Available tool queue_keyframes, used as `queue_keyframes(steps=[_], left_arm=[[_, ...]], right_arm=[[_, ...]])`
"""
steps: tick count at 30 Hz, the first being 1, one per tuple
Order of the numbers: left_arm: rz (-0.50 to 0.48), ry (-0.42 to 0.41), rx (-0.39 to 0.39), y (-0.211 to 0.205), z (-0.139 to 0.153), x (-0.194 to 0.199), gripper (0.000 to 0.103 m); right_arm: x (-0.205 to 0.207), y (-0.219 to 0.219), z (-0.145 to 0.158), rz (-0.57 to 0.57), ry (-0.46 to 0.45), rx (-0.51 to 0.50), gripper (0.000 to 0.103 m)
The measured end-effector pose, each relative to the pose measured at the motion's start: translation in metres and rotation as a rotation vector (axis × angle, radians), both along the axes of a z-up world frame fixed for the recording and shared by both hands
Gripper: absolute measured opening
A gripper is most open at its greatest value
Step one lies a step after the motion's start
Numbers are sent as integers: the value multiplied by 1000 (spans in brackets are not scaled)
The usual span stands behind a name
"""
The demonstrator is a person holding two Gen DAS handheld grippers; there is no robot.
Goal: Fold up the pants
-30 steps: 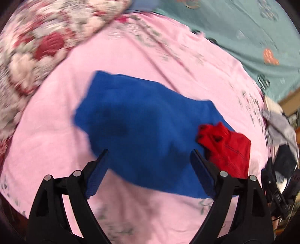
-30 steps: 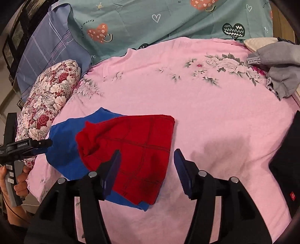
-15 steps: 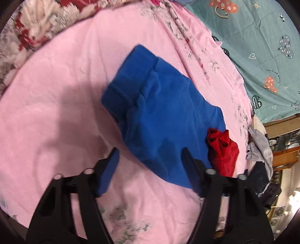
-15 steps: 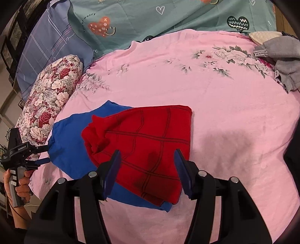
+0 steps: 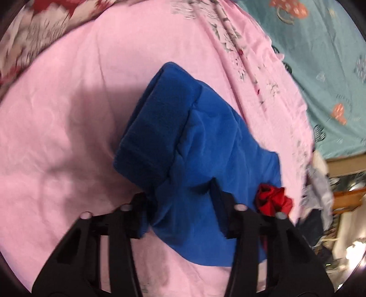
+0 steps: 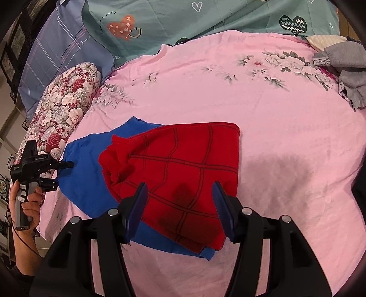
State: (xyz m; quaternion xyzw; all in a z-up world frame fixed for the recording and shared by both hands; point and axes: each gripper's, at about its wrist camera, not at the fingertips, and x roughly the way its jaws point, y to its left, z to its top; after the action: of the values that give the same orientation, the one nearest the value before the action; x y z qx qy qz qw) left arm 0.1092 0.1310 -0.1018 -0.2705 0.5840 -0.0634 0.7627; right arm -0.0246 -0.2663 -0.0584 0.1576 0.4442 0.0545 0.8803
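Blue fleece pants (image 5: 205, 137) lie folded on the pink bed sheet (image 5: 57, 137), thick ribbed band toward the upper left. My left gripper (image 5: 181, 205) is down at the pants' near edge. Its jaws are closing, and bunched blue cloth sits pinched between the pads. A red garment with dark grid lines (image 6: 183, 160) lies on top of the blue pants (image 6: 84, 164); only its crumpled end (image 5: 272, 198) shows in the left wrist view. My right gripper (image 6: 178, 205) hovers open over the red cloth and holds nothing. In the right wrist view a hand (image 6: 29, 205) holds the left gripper (image 6: 61, 173) at the pants' left edge.
A floral pillow (image 6: 61, 109) lies left of the pants, with a blue checked pillow (image 6: 57, 50) and a teal heart-print cover (image 6: 205, 16) behind. Grey clothes (image 6: 343, 68) are piled at the far right. Bare pink sheet (image 6: 228, 80) stretches beyond the pants.
My left gripper came down and in to the pants' near edge, and its jaws narrowed from wide apart until blue cloth bunched between them. The right gripper stayed open over the red cloth.
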Motion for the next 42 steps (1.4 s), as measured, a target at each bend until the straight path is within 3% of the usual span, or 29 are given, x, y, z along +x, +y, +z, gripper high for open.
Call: queue_keyframes(steps=[3,8,12,17,20,22,24,26,34,39,42], left_arm=[[-50,-46,92,-10,9,-9,16],[-47,-69,116,-4,31,-32,13],[-55,-147,178,-12,59,-42,12],[-40,-46,136,-12,36,-26,12],[-14,-32,118,-6,29,-24,12],[-6,-29,102,0,28,-23,22],[11,-42,118,5,30,-24,42],[32,-64,140,10,33,-26,51],[64,-54,105,27,24,-14,53],[64,-83,160,31,27,-6,68],[45,-61,140,31,18,-2,74]], right_arm=[[-4,1,0,2,-6,-2,59],[-11,-6,0,-7,-11,7,59],[-16,-14,-1,-17,-21,22,59],[-23,-21,-3,-24,-17,53,59],[-29,-24,0,-22,-33,54,59],[-32,-27,2,-25,-35,51,59],[-32,-30,2,-25,-32,56,59],[-31,-31,1,-30,-32,57,59],[-22,-20,-3,0,-9,32,59],[-18,-15,-1,6,-3,22,59],[-16,-15,0,3,0,18,59]])
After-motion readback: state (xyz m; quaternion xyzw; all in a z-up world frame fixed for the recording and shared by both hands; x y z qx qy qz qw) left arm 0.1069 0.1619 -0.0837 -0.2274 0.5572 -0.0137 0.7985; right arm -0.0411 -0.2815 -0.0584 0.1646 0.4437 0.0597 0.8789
